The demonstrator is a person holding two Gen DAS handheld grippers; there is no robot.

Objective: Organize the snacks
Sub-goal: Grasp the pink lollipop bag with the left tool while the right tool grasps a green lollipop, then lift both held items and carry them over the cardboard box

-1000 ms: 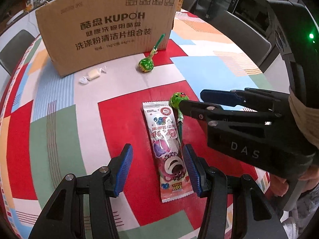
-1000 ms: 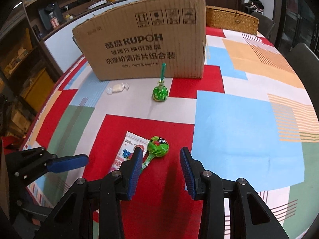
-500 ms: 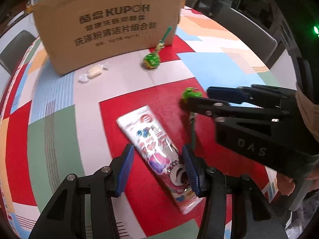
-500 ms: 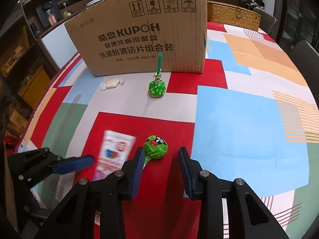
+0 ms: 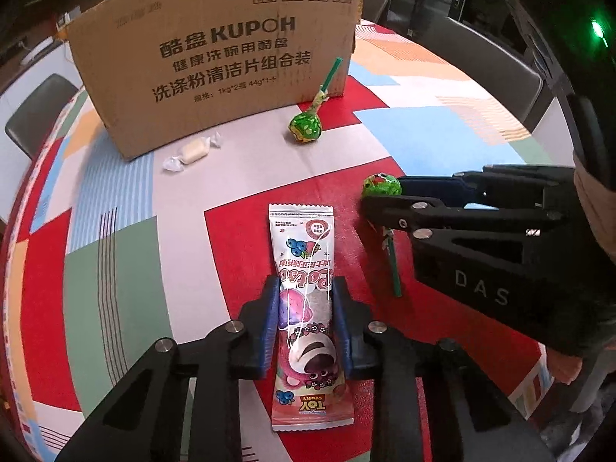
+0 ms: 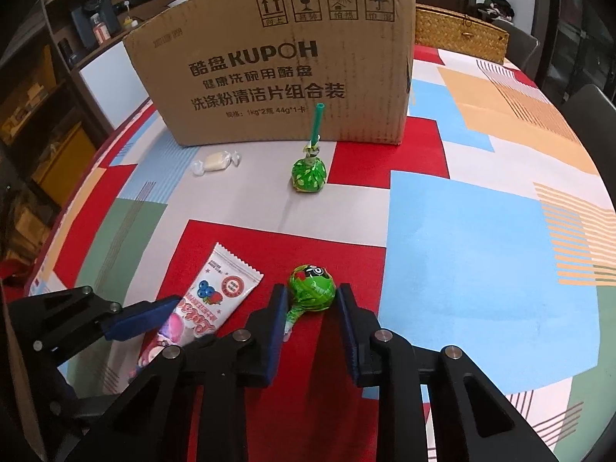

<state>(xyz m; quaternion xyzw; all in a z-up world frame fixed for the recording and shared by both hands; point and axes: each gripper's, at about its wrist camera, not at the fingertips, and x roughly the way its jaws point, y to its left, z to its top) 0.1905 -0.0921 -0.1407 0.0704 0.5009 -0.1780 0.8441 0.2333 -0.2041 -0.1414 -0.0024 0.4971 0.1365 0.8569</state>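
Note:
A pink Toy Story snack packet (image 5: 304, 300) lies on the red patch of the table, and my left gripper (image 5: 304, 304) is shut on its middle; it also shows in the right wrist view (image 6: 208, 308). A green lollipop (image 6: 312, 288) lies between the pads of my right gripper (image 6: 312, 308), whose jaws are narrowed around its head and touch it. In the left wrist view the right gripper (image 5: 381, 196) covers part of that lollipop (image 5: 381, 184). A second green lollipop (image 6: 308, 173) and a white wrapped candy (image 6: 215, 161) lie farther off.
A large KUPOH cardboard box (image 6: 281, 65) stands upright behind the snacks. A woven basket (image 6: 458, 34) sits at the back right. The round table has a patchwork cloth (image 6: 462, 238). Dark chairs (image 5: 489, 65) stand around it.
My left gripper has closed onto the snack packet, which turned from slanted to lengthwise between the jaws. My right gripper has narrowed around the near lollipop's head.

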